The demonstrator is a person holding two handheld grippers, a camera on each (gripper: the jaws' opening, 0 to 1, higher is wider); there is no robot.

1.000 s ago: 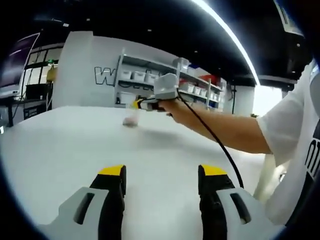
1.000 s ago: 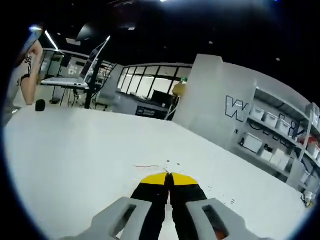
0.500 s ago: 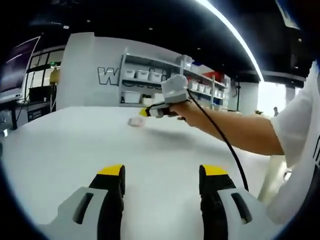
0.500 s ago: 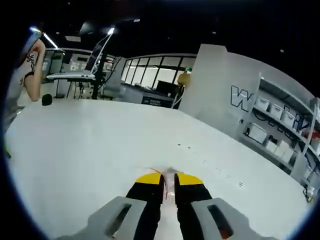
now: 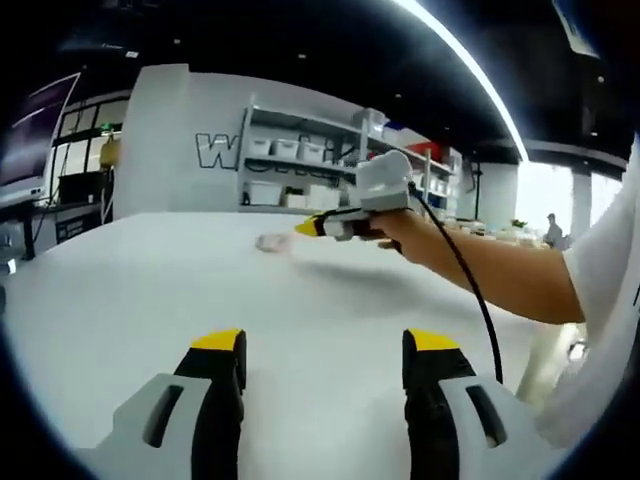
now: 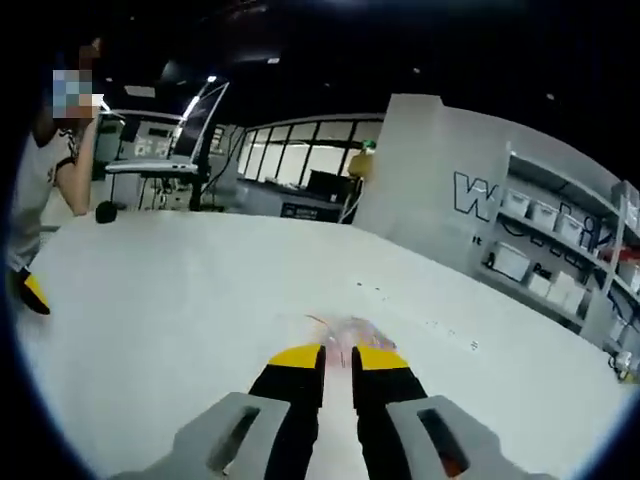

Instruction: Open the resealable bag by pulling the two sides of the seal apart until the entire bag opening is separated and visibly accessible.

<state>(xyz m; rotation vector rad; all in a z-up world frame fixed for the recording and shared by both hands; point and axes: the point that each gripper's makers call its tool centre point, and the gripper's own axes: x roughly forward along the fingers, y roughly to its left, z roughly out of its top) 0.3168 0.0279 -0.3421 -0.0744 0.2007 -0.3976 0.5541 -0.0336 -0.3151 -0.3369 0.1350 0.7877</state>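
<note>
Beyond the white table (image 5: pixel 120 300) stands a shelf (image 5: pixel 290 175) of white bins against a grey wall, and a person (image 6: pixel 45 180) stands at the table's far edge in the right gripper view. The resealable bag (image 6: pixel 350 328), small and clear, lies flat on the table just ahead of the right hand-held gripper (image 6: pixel 338 356), whose jaws stand a narrow gap apart, holding nothing. The bag's contents cannot be made out. The left hand-held gripper (image 5: pixel 325 345) is wide open and empty, well short of the bag (image 5: pixel 271 241).

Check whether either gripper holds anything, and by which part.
Nothing held: left gripper has empty, wide jaws; right gripper sits just short of the bag.
</note>
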